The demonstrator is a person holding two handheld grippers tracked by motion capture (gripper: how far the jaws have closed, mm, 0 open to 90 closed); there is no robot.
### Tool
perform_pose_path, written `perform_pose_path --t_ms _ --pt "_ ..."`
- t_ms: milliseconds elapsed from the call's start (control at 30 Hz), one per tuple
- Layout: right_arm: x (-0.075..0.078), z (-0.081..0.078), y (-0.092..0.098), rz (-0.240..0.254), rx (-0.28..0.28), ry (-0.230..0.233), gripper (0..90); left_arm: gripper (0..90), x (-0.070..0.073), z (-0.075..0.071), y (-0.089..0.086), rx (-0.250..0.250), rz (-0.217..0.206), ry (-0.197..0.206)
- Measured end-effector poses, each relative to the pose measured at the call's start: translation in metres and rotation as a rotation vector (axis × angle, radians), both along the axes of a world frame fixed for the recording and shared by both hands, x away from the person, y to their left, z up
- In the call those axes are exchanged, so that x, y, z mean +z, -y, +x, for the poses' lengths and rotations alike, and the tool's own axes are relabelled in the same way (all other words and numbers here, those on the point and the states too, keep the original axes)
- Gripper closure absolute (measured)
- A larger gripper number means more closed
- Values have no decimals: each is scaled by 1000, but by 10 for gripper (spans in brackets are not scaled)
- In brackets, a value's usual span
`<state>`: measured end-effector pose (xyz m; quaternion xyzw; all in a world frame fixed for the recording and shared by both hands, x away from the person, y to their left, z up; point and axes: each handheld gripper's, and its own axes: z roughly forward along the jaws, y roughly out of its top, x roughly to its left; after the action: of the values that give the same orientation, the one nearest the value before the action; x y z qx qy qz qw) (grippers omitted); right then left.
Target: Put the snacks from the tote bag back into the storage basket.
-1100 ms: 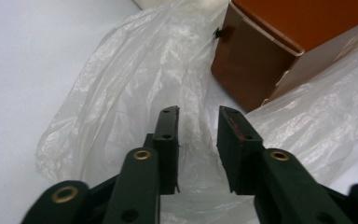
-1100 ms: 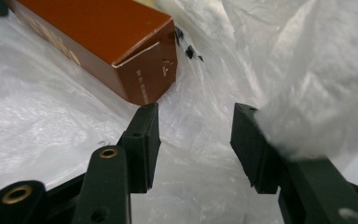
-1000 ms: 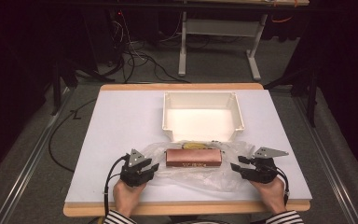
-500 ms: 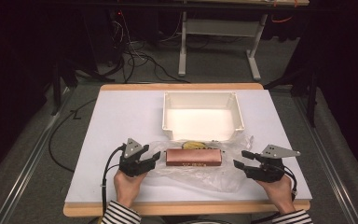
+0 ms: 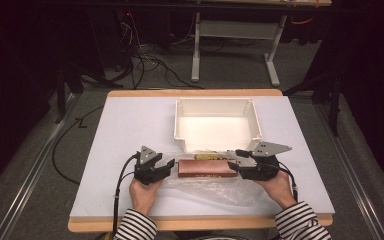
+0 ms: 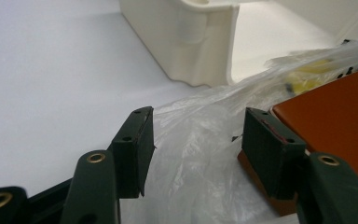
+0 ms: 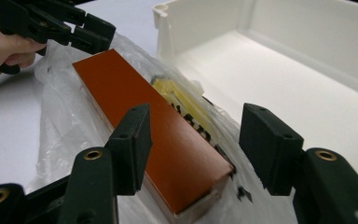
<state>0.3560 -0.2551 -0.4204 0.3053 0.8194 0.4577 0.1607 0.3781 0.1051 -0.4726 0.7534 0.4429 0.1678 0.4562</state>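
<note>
Box: a flat, reddish-brown box lies inside a clear plastic bag on the white bench, just in front of the white bin.
Box, handling: judged stiff, smooth and fairly light; its long flat faces look slippery under film, so the short ends offer the surest hold.
Bag, handling: thin, limp, crinkled film; judged slippery and easily torn, apt to slide over the box instead of lifting it.
Bag, contents: the box, plus a yellow packet with dark print lying along the box's far side, between it and the bin.
Bin, contents: nothing is seen inside; bare white floor and 4 low walls.
Left gripper: spread; its jaws have just been opening, and stand apart at the box's left end with loose film between them, pads not pressing.
Left gripper view: bag film fills the gap; a box corner lies by the right jaw.
Right gripper: spread; its jaws have just been opening, and straddle the box's right end without squeezing it.
Right gripper view: the box end sits between the 2 jaws, nearer the left one; the yellow packet lies beside it.
Where to hold: judged best at the bag's loose edges for opening it, or across the box's narrow width for lifting.
Hazard: judged risk of film slipping between the pads.
</note>
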Motion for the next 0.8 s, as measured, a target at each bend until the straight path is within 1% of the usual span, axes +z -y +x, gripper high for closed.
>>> perform_pose_path --t_ms 33,100,200,267,367,400,500,633,667,733,800 --pt "-1 2 -4 -6 15 -7 442 442 -2 0 0 0 5 -3" --pt "-4 6 -10 -35 40 -25 436 443 -6 1 0 6 3 -7" --pt "-7 13 -16 -72 63 -38 433 443 -10 1 1 8 12 -12" --pt "-7 14 -16 -74 64 -44 432 441 -11 1 2 10 26 -11" --pt "-8 15 -18 -82 80 -52 430 430 -11 1 3 13 32 -13" --pt "-9 16 -19 -85 91 -59 424 423 -11 2 2 15 25 -25" --pt "-10 16 -20 -90 105 -60 420 416 -12 3 2 15 20 -34" --pt "-14 18 -24 -113 121 -69 398 407 -12 3 3 12 30 -38" --pt "-15 20 -23 -103 123 -85 388 399 -12 4 3 10 33 -43" --pt "-15 21 -23 -98 126 -89 387 395 -12 5 4 6 42 -55" --pt "-16 21 -22 -88 138 -105 385 392 -13 5 5 6 52 -60"
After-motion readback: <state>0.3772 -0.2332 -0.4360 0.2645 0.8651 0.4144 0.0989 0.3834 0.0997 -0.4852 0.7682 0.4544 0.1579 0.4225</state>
